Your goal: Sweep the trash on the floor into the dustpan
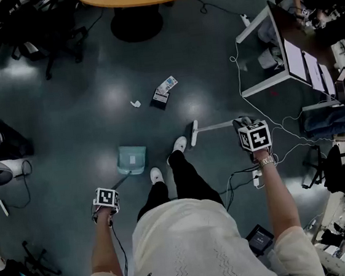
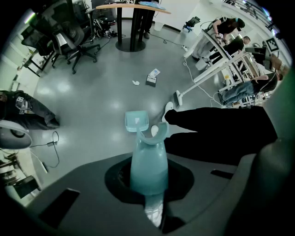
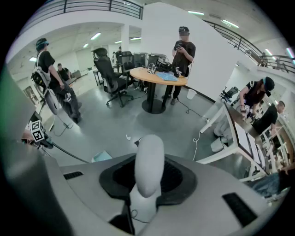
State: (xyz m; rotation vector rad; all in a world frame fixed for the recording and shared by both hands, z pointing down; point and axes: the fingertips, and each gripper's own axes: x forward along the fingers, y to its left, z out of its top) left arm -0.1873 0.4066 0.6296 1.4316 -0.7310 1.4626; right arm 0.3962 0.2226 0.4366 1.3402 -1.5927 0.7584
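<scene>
My left gripper (image 1: 107, 198) clamped on teal dustpan (image 1: 131, 159) handle; pan end points ahead toward trash (image 1: 164, 92); right gripper (image 1: 253, 137) clamped on white broom (image 1: 212, 127), head leftward near shoe (image 1: 179, 144).

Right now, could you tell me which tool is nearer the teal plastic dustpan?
Left. The left tool is shut on the handle of the teal plastic dustpan, just behind it; the right tool holds the white broom off to its right.
</scene>
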